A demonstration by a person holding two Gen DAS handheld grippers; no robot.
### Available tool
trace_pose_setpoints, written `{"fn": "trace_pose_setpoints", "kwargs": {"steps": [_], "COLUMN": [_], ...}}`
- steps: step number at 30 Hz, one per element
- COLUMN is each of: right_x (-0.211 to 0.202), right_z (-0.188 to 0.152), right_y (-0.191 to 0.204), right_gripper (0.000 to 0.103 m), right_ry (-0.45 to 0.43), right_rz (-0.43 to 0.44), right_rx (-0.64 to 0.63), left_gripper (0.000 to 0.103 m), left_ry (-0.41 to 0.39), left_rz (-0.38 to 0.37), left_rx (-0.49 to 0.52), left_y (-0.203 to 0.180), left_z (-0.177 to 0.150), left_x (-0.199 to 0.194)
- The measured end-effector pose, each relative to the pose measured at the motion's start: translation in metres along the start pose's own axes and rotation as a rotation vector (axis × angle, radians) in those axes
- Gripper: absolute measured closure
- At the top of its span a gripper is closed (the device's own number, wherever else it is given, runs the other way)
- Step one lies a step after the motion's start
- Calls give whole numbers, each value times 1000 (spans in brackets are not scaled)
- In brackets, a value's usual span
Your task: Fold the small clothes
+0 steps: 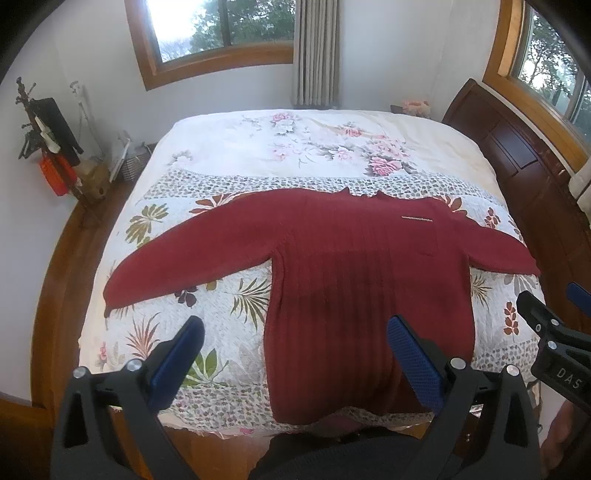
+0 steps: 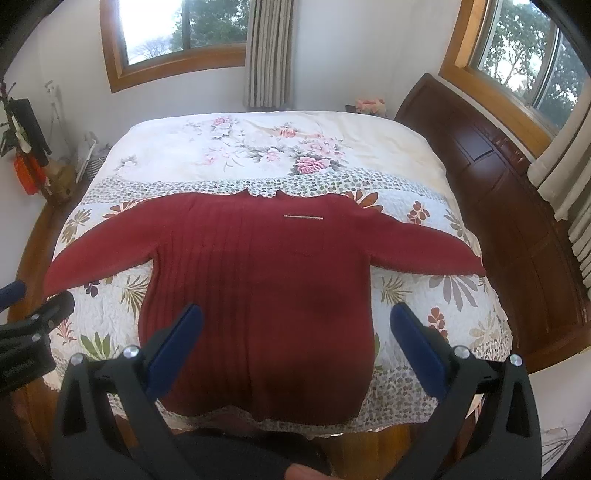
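Left gripper (image 1: 295,354) sat nearest the left wrist camera, jaws spread wide, nothing between them; its blue pads (image 1: 415,363) hung above the near edge of the bed (image 1: 424,147). Right gripper (image 2: 295,350) showed the same in its own view: jaws wide apart, empty, poised over the lower part of the garment. Each gripper appeared at the margin of the other's view, side by side and apart. A dark-clothed part of the person (image 1: 332,458) filled the bottom edge of the left view, between the camera and the bed.

Red knit sweater (image 2: 258,280) lay flat on the bed, hem toward the cameras and reaching almost to the near edge of the quilt (image 2: 424,387), neckline away. Both sleeves were spread outward, left sleeve (image 1: 184,254) and right sleeve (image 2: 424,247) each running toward a side edge of the bed. A thin pale bar (image 2: 303,218) was visible on the upper chest. The body showed vertical ribbing. Neither gripper touched the sweater.

Beyond the neckline, a leaf-print quilt gave way to a pale floral cover. A dark wooden headboard (image 2: 480,155) stood along the right side. At far left a stand with hanging items (image 1: 48,140) stood in the corner. A striped curtain (image 1: 316,51) hung between two wood-framed windows (image 1: 221,26) on the far wall.
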State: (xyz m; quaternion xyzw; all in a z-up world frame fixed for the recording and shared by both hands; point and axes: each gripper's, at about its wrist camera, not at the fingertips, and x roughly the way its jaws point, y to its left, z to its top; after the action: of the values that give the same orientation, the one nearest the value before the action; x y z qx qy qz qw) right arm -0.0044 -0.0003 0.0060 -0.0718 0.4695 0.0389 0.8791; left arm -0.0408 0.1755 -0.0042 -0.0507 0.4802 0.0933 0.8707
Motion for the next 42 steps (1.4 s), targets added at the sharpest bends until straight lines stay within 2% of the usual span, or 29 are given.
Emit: {"fn": "trace_pose_setpoints", "kwargs": {"steps": [42], "right_x": [-1], "right_z": [2], "right_y": [-1], "right_gripper": [2], "right_ry": [-1], "right_rz": [4], "right_rx": [4], "left_gripper": [3], "left_ry": [-3], "left_rz": [5], "left_rx": [3], "left_y": [-1], "left_z": [4], "left_x": [0]}}
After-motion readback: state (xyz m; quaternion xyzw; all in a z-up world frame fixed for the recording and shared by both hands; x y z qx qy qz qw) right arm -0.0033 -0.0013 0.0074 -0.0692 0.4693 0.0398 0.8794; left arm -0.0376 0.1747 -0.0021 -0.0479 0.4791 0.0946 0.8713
